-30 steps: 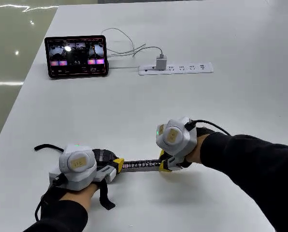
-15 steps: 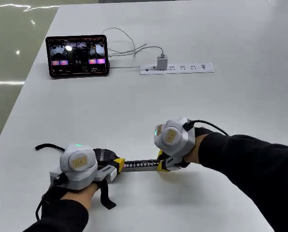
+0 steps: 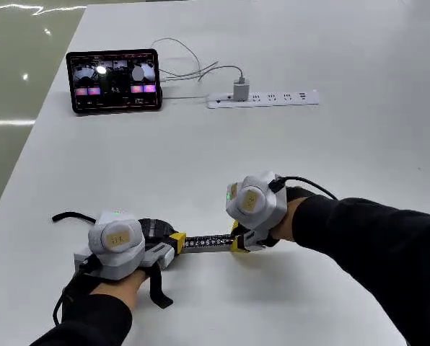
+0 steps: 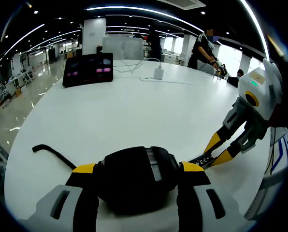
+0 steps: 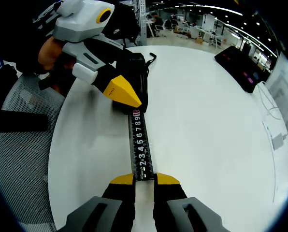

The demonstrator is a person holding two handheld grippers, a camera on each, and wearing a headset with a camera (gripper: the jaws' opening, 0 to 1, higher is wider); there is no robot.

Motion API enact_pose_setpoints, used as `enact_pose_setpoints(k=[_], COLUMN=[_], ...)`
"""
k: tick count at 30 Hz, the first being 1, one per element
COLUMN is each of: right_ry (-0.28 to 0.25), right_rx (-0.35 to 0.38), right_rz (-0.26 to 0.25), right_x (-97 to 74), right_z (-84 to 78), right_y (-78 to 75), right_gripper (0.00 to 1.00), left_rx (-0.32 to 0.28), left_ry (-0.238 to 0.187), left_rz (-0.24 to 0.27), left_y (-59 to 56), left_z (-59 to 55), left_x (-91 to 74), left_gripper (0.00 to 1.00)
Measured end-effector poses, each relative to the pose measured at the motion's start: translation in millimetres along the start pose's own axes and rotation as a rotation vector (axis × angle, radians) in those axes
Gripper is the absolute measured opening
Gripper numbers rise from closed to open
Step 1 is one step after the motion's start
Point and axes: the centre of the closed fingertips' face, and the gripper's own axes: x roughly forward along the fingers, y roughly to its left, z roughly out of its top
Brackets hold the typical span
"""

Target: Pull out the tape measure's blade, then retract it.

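tape measure (image 3: 155,232) on table (image 3: 200,158), blade (image 3: 208,242) extending rightward; tablet (image 3: 114,81) far behind, power strip (image 3: 273,99) to its right

Head view: aimed down from high over the worktop (image 3: 200,158).
Left gripper view: set low, close behind the tape measure (image 4: 134,176), faced toward the tablet (image 4: 88,69).
Right gripper view: set close, aimed along the blade (image 5: 140,147).
Shared: the blade, seen in all three.

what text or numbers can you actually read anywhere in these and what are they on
"2 3 4 5 6 7 8 9": on the tape blade, between the right gripper and the case; the red figure after the 9 is unreadable.
Tan sticker on the left gripper, and another on the right gripper: marks too small to read.
Tablet screen: too blurred to read.
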Motion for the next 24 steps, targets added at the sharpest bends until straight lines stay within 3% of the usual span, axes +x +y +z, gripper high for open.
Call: enact_pose_setpoints(k=[24], right_ry=[-0.011], right_rx=[0.01], right_rz=[-0.002], right_x=[2.8], right_z=[7.4], right_y=[1.2], right_gripper=[0.09], left_rx=[-0.001], left_ry=[0.0], left_rz=[0.0], left_y=[0.8], left_z=[-0.4], left_x=[-0.1], left_gripper=[0.61])
